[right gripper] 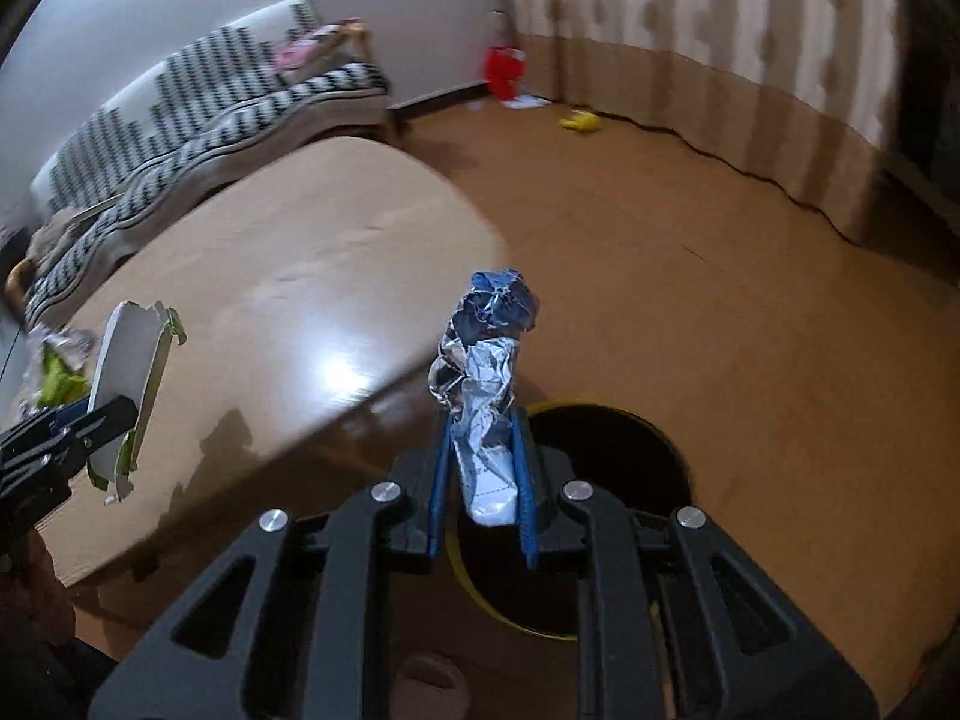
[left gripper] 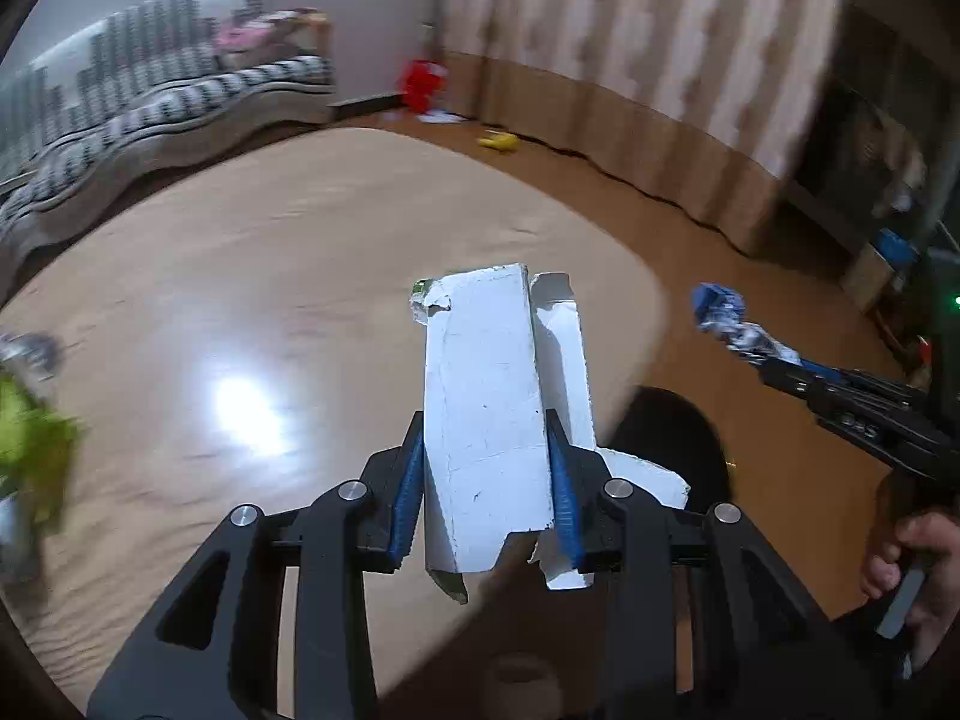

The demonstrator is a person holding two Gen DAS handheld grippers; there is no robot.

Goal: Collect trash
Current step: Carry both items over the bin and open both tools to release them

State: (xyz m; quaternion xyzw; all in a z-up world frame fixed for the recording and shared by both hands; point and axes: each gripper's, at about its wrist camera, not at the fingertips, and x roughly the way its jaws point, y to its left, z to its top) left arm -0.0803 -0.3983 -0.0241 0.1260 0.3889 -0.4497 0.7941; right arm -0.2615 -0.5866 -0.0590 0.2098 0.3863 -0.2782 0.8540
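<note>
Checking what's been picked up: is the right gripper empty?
No, the right gripper is shut on a crumpled foil wrapper, held above the dark bin.

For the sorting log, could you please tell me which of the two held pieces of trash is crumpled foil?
The blue-and-silver foil wrapper in the right gripper; the left gripper holds a flat, torn white carton.

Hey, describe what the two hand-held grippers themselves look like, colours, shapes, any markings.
Both look alike. The left hand-held gripper has a matte black frame of angular linkage arms with triangular cut-outs, round silver pivot bolts, and ribbed blue finger pads. The right hand-held gripper matches it; seen from the left wrist view, its side carries small pale lettering, too blurred to read. A bare hand grips its handle. No cables show.
</note>
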